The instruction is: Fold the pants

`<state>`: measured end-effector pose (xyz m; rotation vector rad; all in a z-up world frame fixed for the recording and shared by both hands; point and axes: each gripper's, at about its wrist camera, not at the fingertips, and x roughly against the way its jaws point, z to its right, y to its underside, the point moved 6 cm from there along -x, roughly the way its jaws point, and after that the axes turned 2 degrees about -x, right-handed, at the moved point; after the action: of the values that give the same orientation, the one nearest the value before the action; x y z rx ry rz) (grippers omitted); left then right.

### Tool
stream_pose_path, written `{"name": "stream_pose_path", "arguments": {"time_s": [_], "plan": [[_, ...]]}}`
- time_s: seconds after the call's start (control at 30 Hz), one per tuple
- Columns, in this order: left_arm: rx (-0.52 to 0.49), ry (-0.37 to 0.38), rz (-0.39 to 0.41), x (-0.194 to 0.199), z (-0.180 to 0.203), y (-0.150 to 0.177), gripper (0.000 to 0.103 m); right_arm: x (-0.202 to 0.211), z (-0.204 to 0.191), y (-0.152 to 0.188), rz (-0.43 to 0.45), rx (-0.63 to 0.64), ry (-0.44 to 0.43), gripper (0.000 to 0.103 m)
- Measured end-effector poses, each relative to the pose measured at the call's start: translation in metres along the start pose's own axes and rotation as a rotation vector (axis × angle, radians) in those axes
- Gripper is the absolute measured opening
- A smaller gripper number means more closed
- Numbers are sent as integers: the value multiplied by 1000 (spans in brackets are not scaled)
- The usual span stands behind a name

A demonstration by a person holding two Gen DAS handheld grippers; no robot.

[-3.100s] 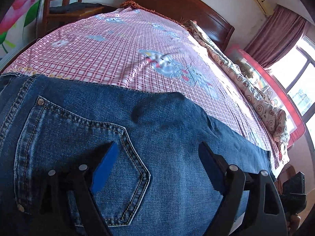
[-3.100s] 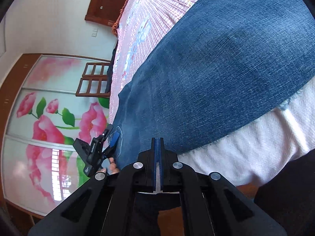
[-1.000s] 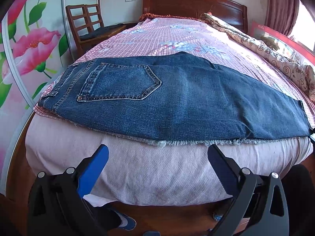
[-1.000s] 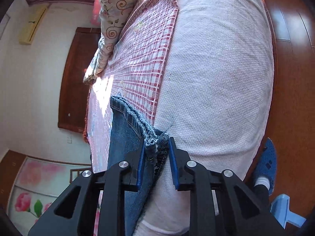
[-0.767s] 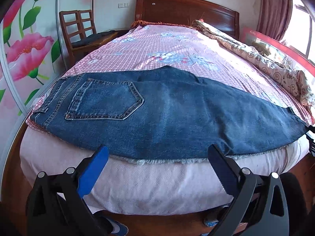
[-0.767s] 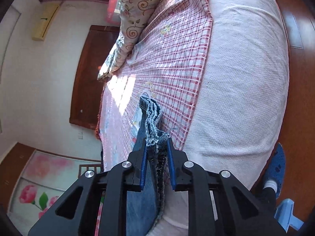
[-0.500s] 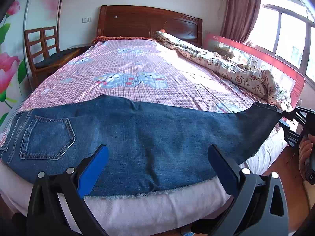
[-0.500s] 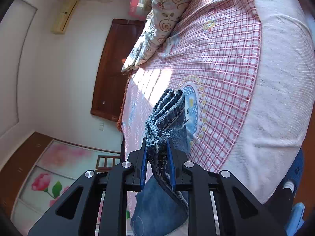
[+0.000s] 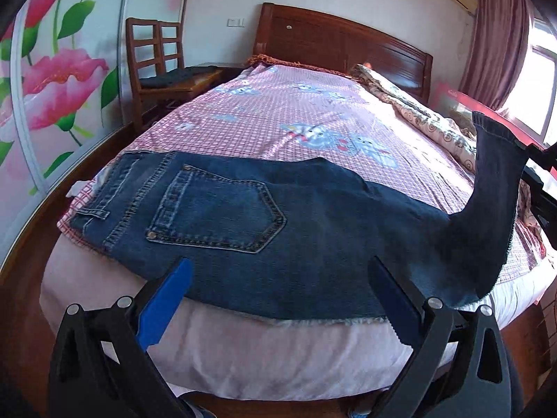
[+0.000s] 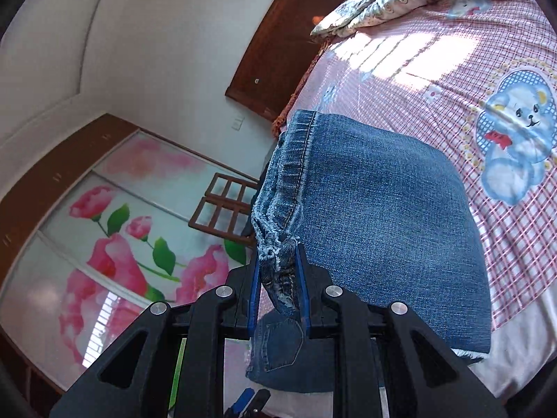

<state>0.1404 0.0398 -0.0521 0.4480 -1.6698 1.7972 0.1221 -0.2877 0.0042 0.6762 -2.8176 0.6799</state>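
Pants (image 9: 264, 230) on bed (image 9: 278, 355), hem in right gripper (image 10: 277, 287)

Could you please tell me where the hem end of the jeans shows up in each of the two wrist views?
Left wrist: the hem is at the far right, lifted off the bed, above the open left tongs.
Right wrist: the hem is at centre, pinched in the right tongs.
Shared landmark: the back pocket, centre-left in the left view, bottom centre in the right view.
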Motion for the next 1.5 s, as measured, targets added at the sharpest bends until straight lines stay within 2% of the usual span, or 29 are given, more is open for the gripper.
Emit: {"name": "stream_pose_path", "arguments": {"time_s": [0.07,0.17,0.27,0.33,0.43,0.6,0.67,0.73,0.77,0.83,0.9,1.0,1.1,1.17,1.27,1.33,1.37,1.4,1.43,1.5], "plan": [[33,-33,12,3,-21,-3,101,-32,-8,28,-73,22,7,17],[81,-58,27,5,-44,-6,101,-79,-2,72,-175,77,71,17],[112,-69,34,7,-57,-8,101,-117,28,113,-277,105,198,17],[121,-75,39,8,-63,-7,101,-126,48,132,-317,116,262,17],[124,-80,41,8,-69,-5,101,-119,45,134,-304,141,263,17],[148,-65,20,-2,-65,-1,101,-123,17,130,-311,328,276,17],[146,-54,21,-3,-58,-1,101,-134,26,143,-369,358,301,19],[130,-51,20,-3,-52,-1,101,-149,48,163,-471,382,389,22],[120,-50,21,-2,-50,-1,101,-145,47,162,-446,388,363,23],[98,-59,27,1,-49,-1,101,-137,42,160,-464,373,336,34],[97,-65,23,1,-52,-1,101,-120,30,153,-463,328,224,34],[113,-70,20,0,-56,0,101,-85,27,120,-344,280,164,34],[127,-65,9,-3,-54,3,101,-60,55,72,-192,92,118,34],[128,-55,3,-4,-50,4,101,-50,76,52,-117,-11,78,34],[109,-45,11,-3,-41,3,101,-52,102,47,-103,-70,91,34],[93,-41,12,-3,-37,3,101,-69,117,59,-148,-52,134,33],[91,-40,12,-4,-37,2,101,-75,123,65,-150,-22,161,20],[90,-38,12,-5,-36,2,101,-79,122,66,-135,46,192,15],[87,-37,15,-5,-35,3,101,-82,121,68,-142,93,239,13],[61,-54,22,-7,-33,4,101,-85,118,67,-157,90,268,13]]}}
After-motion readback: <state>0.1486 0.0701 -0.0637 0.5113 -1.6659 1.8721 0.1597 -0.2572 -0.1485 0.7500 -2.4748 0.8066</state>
